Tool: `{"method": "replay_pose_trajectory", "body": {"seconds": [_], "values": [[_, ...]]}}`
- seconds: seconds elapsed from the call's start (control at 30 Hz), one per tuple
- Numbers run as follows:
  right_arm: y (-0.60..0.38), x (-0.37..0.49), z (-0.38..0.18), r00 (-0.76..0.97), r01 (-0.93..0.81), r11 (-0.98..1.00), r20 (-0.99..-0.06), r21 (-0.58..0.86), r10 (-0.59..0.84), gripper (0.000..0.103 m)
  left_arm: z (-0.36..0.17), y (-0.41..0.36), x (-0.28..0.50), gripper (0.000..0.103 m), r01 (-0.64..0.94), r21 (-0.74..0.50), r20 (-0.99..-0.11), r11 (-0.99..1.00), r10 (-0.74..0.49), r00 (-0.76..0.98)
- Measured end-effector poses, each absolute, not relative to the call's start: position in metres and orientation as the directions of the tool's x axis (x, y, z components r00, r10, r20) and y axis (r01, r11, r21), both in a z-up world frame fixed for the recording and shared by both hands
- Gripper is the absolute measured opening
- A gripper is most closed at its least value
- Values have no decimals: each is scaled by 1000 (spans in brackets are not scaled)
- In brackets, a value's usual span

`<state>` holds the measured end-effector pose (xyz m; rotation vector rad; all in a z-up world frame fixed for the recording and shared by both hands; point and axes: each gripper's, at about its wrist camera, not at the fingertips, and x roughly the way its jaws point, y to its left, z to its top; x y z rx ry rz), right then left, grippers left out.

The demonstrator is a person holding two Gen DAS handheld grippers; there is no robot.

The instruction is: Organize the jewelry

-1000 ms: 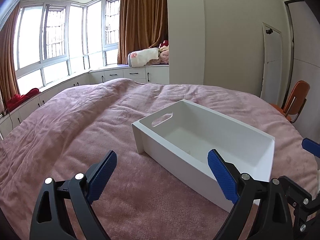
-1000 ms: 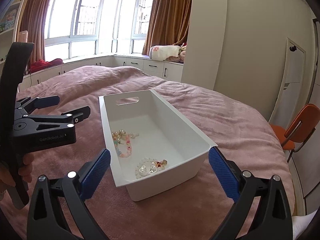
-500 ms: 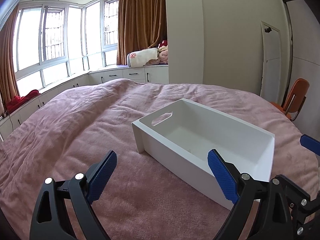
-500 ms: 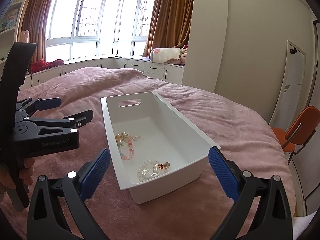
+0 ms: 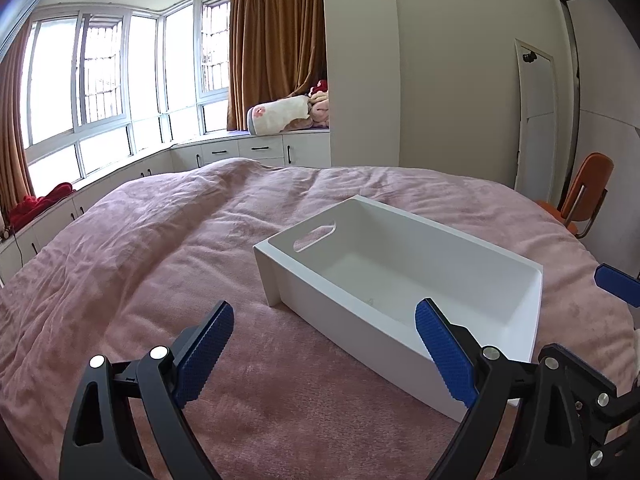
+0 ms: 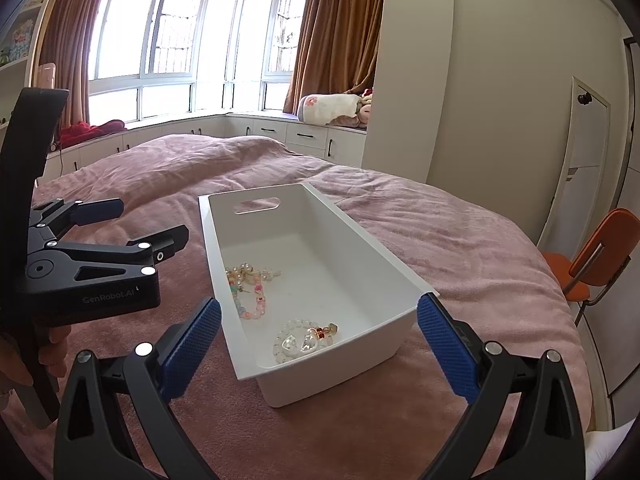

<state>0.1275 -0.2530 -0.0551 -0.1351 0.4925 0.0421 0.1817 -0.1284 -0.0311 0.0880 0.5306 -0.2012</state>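
Observation:
A white plastic bin (image 6: 352,240) with a handle slot stands on the pink bedspread (image 6: 460,240). In it lie a pastel bead bracelet (image 6: 250,288) and a clear bead bracelet with a gold and red charm (image 6: 306,338). My right gripper (image 6: 318,350) is open and empty, just in front of the bin's near end. My left gripper (image 5: 324,354) is open and empty, to the left of the bin (image 5: 400,280); it also shows in the right wrist view (image 6: 136,224). In the left wrist view the bin's near wall hides the jewelry.
The bedspread (image 5: 160,260) stretches away to the left and far side. An orange chair (image 6: 600,256) stands at the right of the bed. White cabinets and a window seat with plush toys (image 6: 336,110) line the far wall.
Both grippers have drawn back and risen slightly, so the bin sits a little farther off in both views. Both stay open. The jewelry has not moved.

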Motion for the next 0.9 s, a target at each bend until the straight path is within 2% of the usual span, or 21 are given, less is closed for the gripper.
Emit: {"method": "replay_pose_trajectory", "body": {"seconds": [0.9], "values": [[-254, 129, -58, 871, -76, 990, -491, -115, 10, 97, -28, -123, 181, 93, 211, 22, -514, 977, -170, 841]]}}
